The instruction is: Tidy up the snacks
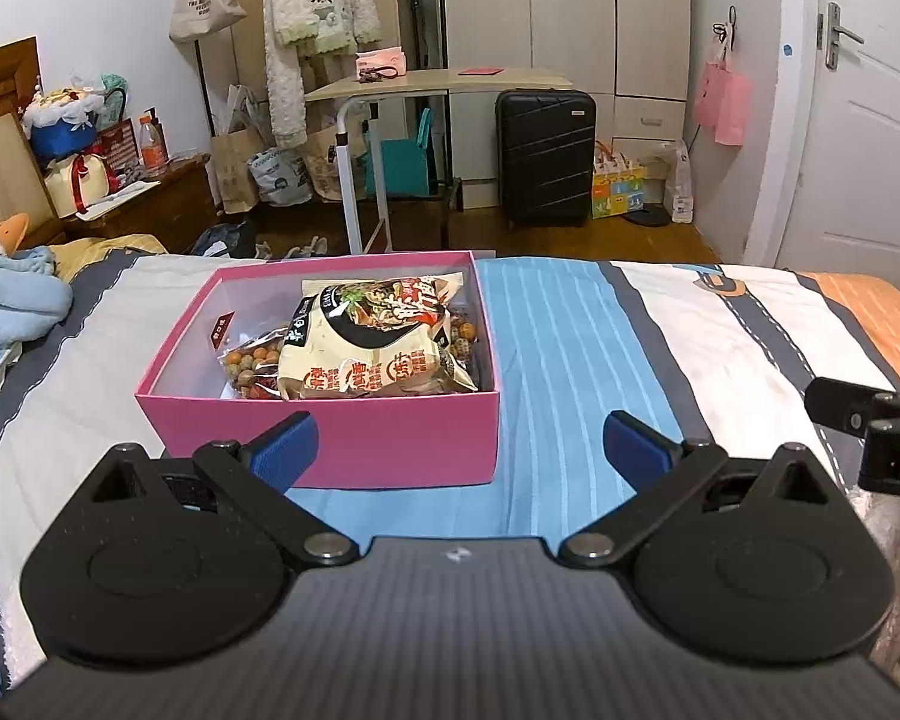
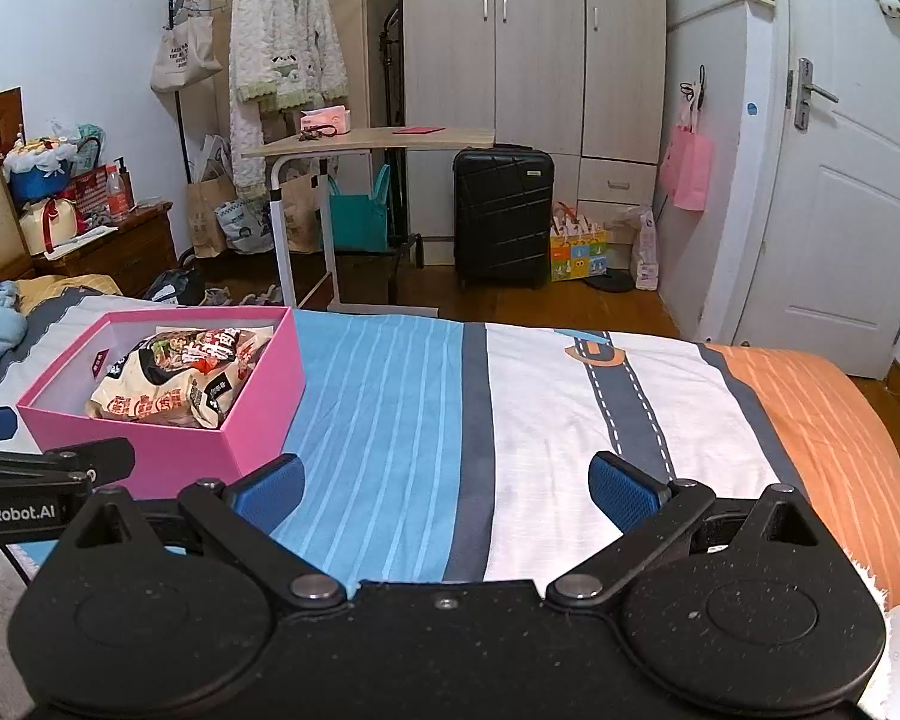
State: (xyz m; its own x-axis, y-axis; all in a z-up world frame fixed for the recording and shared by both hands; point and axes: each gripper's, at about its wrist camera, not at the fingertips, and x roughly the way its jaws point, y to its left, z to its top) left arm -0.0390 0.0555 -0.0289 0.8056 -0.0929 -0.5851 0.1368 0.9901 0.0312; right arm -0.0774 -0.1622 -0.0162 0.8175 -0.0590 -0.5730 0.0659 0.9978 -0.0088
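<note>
A pink box (image 1: 342,438) stands open on the bed, also in the right wrist view (image 2: 210,450) at the left. Inside lies a large cream noodle packet (image 1: 372,348) on top of a clear bag of mixed nuts (image 1: 252,363); the packet also shows in the right wrist view (image 2: 174,384). My left gripper (image 1: 459,450) is open and empty, just in front of the box's near wall. My right gripper (image 2: 447,489) is open and empty over the striped bedspread, to the right of the box. Part of the left gripper shows at the left edge of the right wrist view.
The bed has a blue, white and orange striped cover (image 2: 540,408). A light blue blanket (image 1: 12,300) lies at the left. Beyond the bed stand a rolling side table (image 1: 438,84), a black suitcase (image 1: 546,156), bags on the floor, a wardrobe and a white door (image 2: 840,192).
</note>
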